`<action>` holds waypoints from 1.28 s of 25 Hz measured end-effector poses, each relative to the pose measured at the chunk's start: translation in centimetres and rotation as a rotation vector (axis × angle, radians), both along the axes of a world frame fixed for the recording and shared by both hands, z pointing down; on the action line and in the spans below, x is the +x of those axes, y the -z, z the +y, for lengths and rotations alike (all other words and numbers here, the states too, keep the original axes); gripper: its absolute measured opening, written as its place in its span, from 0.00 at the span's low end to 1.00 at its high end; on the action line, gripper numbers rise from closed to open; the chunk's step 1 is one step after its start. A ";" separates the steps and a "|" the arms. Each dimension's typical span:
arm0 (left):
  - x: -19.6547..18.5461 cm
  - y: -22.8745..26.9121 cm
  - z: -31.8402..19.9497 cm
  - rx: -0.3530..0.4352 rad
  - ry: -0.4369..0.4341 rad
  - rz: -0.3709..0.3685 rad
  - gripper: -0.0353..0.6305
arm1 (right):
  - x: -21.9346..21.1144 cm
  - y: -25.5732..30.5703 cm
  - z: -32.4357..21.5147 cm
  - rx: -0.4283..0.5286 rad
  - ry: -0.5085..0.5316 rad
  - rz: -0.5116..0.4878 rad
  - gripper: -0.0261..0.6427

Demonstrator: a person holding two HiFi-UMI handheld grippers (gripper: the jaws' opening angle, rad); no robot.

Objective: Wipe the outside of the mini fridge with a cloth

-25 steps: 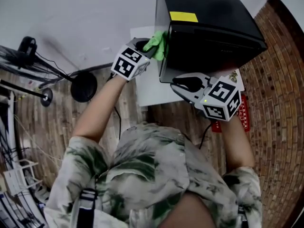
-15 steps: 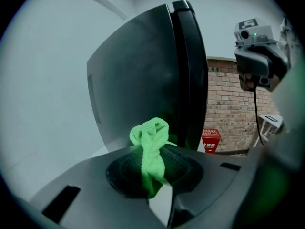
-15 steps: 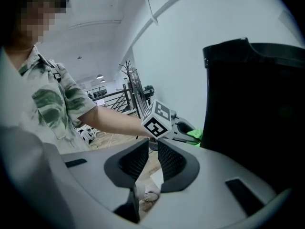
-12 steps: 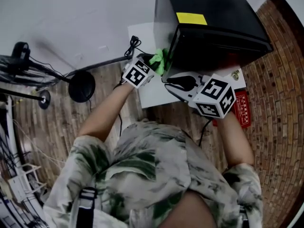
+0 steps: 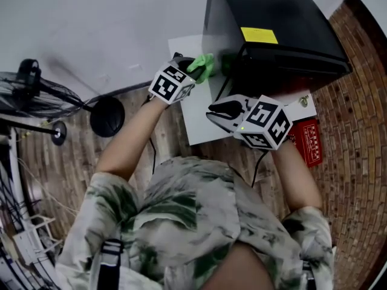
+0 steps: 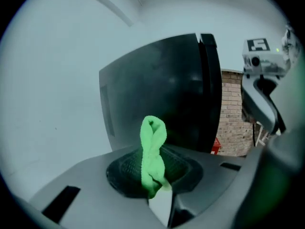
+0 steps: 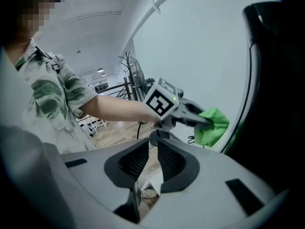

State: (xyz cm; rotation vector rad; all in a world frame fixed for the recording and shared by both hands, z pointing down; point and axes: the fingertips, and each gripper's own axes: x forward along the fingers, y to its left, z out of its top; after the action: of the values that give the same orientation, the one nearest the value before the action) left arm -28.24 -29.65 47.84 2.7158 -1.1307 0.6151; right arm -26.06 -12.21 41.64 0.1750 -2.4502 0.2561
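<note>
In the head view the mini fridge (image 5: 284,17) runs off the top edge, so its back can't be seen. The white board (image 5: 196,116) it stands on is mostly covered by the fridge and the two claws. The print on the yellow label (image 5: 259,35) is too small to read. So is the print on the red item (image 5: 308,142) on the floor, which is half hidden behind the right claw's (image 5: 221,109) marker cube. The green cloth (image 5: 205,69) is partly tucked behind the left claw (image 5: 197,61), and I can't tell whether it touches the fridge's side. In the left gripper view its lower end disappears between the jaws. The fan (image 5: 27,95) is clipped by the left edge.
</note>
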 end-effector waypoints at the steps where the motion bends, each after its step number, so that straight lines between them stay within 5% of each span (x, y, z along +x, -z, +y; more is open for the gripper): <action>1: -0.4 1.8 -0.6 0.025 0.004 0.016 0.17 | -0.5 -0.1 0.0 -0.002 -0.001 0.003 0.16; 7: -1.0 12.4 -3.9 0.192 -0.007 0.100 0.17 | -3.0 -0.8 -0.2 -0.025 -0.003 0.026 0.16; 13: 0.5 15.6 -5.0 0.247 -0.045 0.133 0.17 | -5.1 -1.5 -0.7 -0.055 -0.009 0.050 0.16; 22: 2.4 10.1 -3.7 0.180 -0.097 0.183 0.17 | -4.6 -3.4 -1.1 -0.092 -0.060 0.088 0.15; 32: 2.9 -1.7 -4.3 0.018 -0.119 0.077 0.17 | -4.4 -5.0 -1.3 -0.123 -0.092 0.119 0.15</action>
State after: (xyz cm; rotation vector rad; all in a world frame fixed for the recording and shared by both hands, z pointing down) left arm -25.39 -33.98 49.59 2.8113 -0.9673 0.5138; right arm -30.42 -13.51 46.62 0.2423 -2.3033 0.4230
